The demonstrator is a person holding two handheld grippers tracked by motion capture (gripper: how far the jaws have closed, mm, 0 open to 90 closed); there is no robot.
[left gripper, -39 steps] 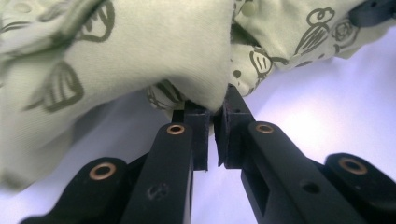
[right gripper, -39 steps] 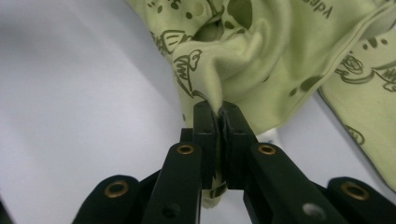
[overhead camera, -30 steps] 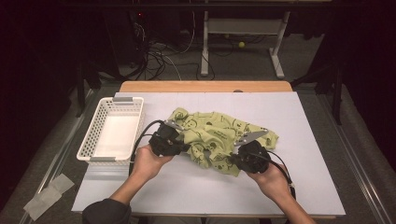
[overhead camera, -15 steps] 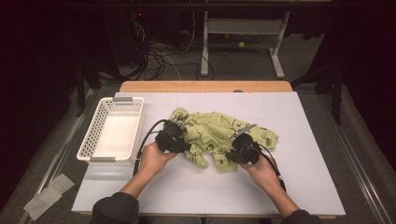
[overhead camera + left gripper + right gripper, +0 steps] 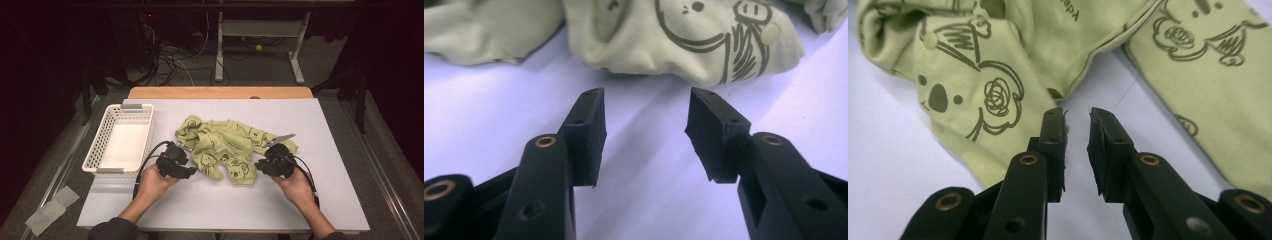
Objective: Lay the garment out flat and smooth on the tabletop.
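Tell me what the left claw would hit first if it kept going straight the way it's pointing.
Probably the green garment. The left claw is open over bare table, and the printed cloth lies straight ahead of its jaws, with nothing in between. How far off it lies is hard to judge.

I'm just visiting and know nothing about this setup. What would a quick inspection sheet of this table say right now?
Surface: white table top, bare apart from the items below, with a wooden strip along its far edge.
Job's things: crumpled green garment with koala prints, lying mid-table.
Clutter: white basket, empty, at the table's left.
Grippers: left gripper open, short of the garment, holding nothing; right gripper open a little, at the garment's edge, gripping nothing.
Cables: black cable loops from the left gripper; another trails along the right hand.
Surroundings: dark room, tangled floor wires, a white desk frame behind, tape strips on the floor.
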